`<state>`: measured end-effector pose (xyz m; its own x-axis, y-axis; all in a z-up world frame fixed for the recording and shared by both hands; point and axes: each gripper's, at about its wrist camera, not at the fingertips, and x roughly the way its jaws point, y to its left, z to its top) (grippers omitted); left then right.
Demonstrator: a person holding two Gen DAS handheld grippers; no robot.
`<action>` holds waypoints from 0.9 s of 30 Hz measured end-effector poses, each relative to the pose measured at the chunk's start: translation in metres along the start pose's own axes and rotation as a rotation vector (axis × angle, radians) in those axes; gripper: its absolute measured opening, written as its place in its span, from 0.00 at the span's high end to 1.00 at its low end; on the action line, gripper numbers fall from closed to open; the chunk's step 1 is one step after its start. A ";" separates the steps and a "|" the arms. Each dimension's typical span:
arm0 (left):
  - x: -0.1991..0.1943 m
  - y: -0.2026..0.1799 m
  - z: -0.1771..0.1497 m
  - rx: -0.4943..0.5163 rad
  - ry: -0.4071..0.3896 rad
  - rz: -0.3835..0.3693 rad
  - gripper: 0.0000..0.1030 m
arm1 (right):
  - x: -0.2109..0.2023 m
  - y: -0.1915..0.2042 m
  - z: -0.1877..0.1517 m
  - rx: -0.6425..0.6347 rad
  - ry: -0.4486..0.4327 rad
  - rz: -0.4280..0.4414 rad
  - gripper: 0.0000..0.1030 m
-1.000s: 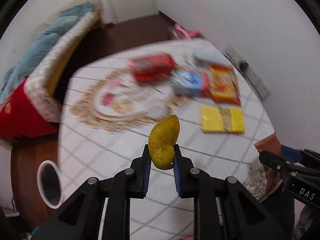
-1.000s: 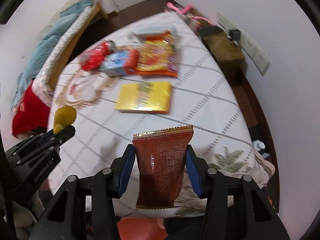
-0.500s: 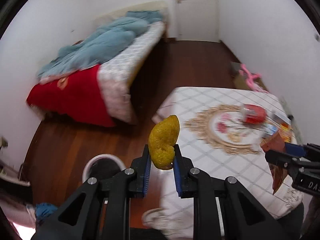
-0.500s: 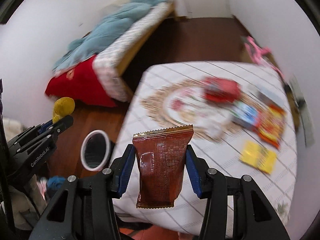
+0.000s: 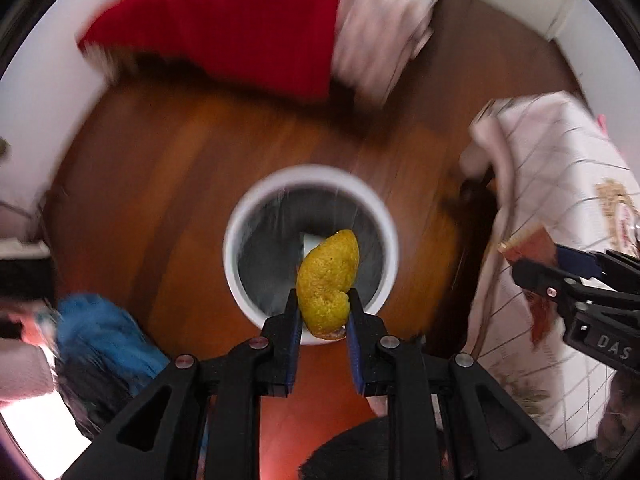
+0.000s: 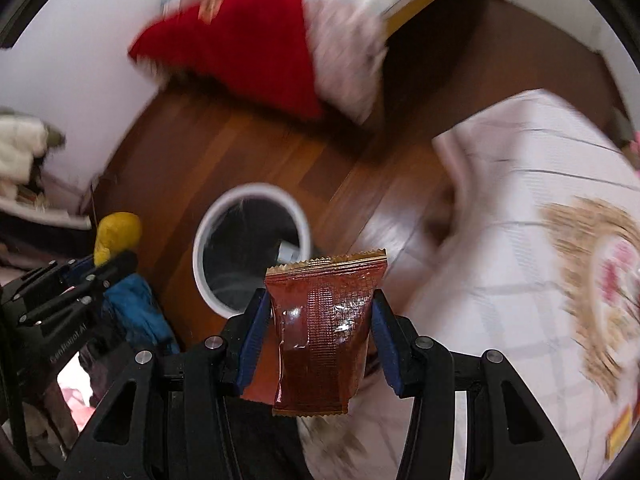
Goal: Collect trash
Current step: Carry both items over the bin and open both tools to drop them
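Yellow peel (image 5: 328, 280) is sitting tight in my left gripper (image 5: 322, 316), pinched between the two blue pads. A second ago I was looking down at the desk with its snack packets. Now I am hanging over the floor, and the white bin (image 5: 310, 184) is right under the peel. That means the carrying part is nearly done, and I think I can let the peel drop soon.

The brown wrapper (image 6: 324, 328) is squeezed in my right gripper (image 6: 320, 340), which is holding it by both sides. The bin (image 6: 252, 196) is a bit to the left of it and lower down, so this hand is needing to slide left before it lets go.

There is open wood floor (image 5: 160, 152) all around the bin. A blue cloth heap (image 5: 104, 332) is lying near the bin on the left. The red blanket (image 5: 240, 28) on the bed is well away at the back. On the right, the desk cloth (image 5: 560, 168) is hanging down near the bin, and I am keeping my right gripper off that edge. More packets are likely waiting on the desk.
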<state>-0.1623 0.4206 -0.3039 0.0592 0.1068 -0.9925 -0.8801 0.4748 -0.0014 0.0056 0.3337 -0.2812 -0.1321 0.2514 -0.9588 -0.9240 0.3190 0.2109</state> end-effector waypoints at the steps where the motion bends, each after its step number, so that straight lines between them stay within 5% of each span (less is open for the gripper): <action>1: 0.018 0.008 0.005 -0.005 0.055 -0.011 0.83 | 0.022 0.007 0.008 -0.004 0.033 -0.001 0.50; 6: 0.104 0.038 0.023 -0.013 0.290 -0.053 0.83 | 0.139 0.037 0.037 -0.023 0.241 -0.024 0.50; 10: 0.140 0.051 0.025 -0.020 0.385 -0.073 0.79 | 0.202 0.051 0.046 -0.052 0.370 -0.047 0.50; 21: 0.143 0.078 0.030 -0.088 0.403 -0.139 0.78 | 0.272 0.060 0.052 -0.020 0.545 0.022 0.49; 22: 0.142 0.078 0.033 -0.088 0.398 -0.140 0.74 | 0.273 0.062 0.055 -0.024 0.548 0.025 0.47; 25: 0.138 0.081 0.036 -0.103 0.380 -0.147 0.36 | 0.269 0.058 0.056 -0.031 0.551 0.017 0.32; 27: 0.133 0.084 0.036 -0.108 0.362 -0.134 0.27 | 0.266 0.056 0.057 -0.031 0.551 0.012 0.22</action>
<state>-0.2116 0.5064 -0.4318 0.0236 -0.2739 -0.9615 -0.9215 0.3670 -0.1272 -0.0610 0.4709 -0.5138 -0.3030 -0.2629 -0.9160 -0.9303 0.2903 0.2244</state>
